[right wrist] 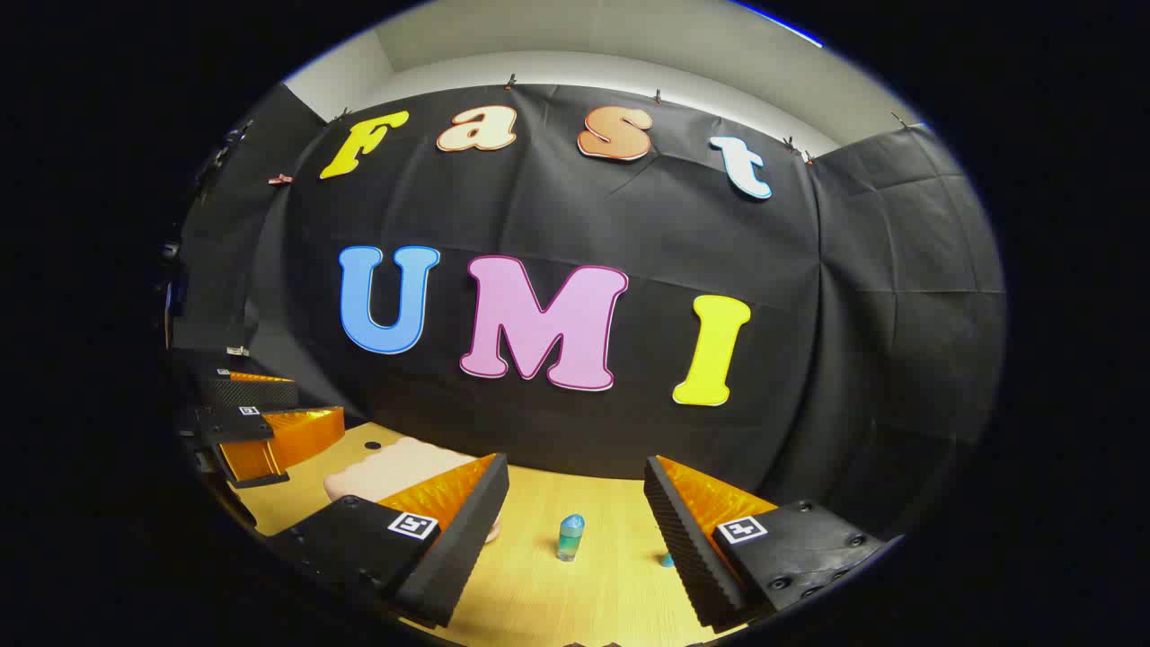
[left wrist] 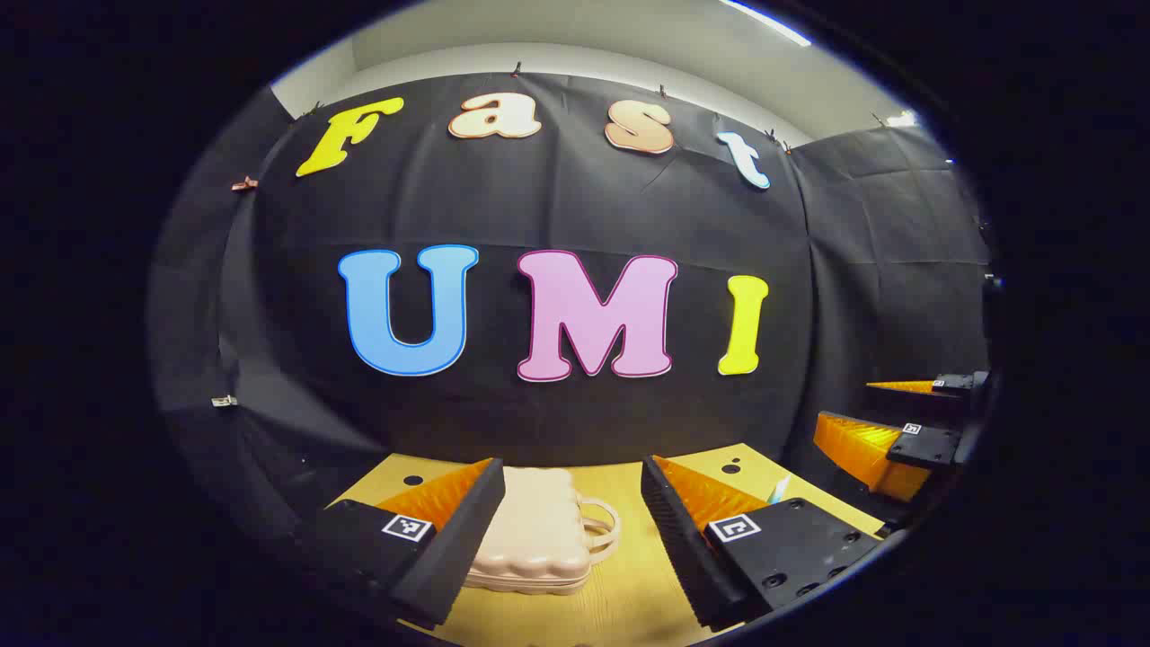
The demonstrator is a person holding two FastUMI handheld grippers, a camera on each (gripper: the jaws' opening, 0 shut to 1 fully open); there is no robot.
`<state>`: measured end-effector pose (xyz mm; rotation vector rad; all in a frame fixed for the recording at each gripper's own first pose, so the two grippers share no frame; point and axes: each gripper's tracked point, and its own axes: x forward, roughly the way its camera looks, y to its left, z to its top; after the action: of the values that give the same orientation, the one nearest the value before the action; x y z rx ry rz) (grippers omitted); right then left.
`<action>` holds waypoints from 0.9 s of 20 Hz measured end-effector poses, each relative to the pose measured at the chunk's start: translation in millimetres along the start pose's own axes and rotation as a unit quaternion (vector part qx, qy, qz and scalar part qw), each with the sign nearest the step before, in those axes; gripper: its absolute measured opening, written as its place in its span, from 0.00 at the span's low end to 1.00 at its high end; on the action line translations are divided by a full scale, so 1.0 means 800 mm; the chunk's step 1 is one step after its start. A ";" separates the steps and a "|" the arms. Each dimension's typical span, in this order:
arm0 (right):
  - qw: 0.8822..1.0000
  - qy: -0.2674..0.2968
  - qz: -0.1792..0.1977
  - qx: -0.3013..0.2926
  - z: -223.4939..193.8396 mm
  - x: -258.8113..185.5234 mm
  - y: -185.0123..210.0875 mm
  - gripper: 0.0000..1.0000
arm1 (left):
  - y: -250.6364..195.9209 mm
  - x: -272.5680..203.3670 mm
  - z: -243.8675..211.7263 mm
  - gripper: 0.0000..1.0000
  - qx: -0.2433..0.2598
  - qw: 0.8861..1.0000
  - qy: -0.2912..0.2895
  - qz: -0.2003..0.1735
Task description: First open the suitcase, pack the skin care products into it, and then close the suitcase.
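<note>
Op: On the wooden table (left wrist: 620,593), the suitcase (left wrist: 537,532) lies shut, handle facing right; a small bottle (right wrist: 570,537) stands nearby.

Log: I hold left gripper (left wrist: 575,530) and right gripper (right wrist: 575,539) wide, both empty. Approach the lid seam first, I judge.

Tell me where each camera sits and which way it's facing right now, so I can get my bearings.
Left gripper view: rides on the left hand-held gripper, facing the booth wall across the table; its open fingers frame the closed suitcase; the right hand-held gripper shows at far right.
Right gripper view: rides on the right hand-held gripper, facing the same wall; its open fingers frame a small blue-green bottle; the left hand-held gripper shows at far left.
Shared: table, suitcase, wall, each other's gripper.
</note>
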<state>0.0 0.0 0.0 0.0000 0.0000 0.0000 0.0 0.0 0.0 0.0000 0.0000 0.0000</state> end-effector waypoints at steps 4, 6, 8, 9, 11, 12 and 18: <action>1.000 0.006 0.005 -0.003 -0.007 -0.004 0.010 0.96 | 0.014 -0.002 -0.007 0.96 0.003 1.000 0.008 0.011; 1.000 0.008 0.008 0.007 -0.010 -0.004 0.011 0.96 | 0.017 0.000 -0.010 0.96 0.008 1.000 0.011 0.016; 1.000 0.010 0.006 0.019 -0.014 -0.002 0.010 0.96 | 0.012 0.001 -0.010 0.96 0.015 1.000 0.012 0.014; 1.000 0.011 0.006 0.022 -0.016 0.000 0.008 0.96 | 0.008 0.001 -0.009 0.96 0.018 1.000 0.013 0.010; 1.000 0.015 0.003 0.026 -0.020 0.002 0.004 0.96 | 0.002 0.004 -0.010 0.96 0.020 1.000 0.015 0.004; 0.999 0.017 0.002 0.028 -0.022 0.003 0.001 0.96 | -0.001 0.005 -0.013 0.96 0.017 1.000 0.017 0.002; 0.999 0.028 -0.010 0.029 -0.035 0.007 -0.017 0.96 | -0.017 0.025 -0.028 0.96 0.007 0.999 0.037 -0.010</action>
<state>5.8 -13.9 -27.6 0.0586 0.0555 -0.0207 19.8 -13.6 -22.0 0.0136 0.0731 -0.0192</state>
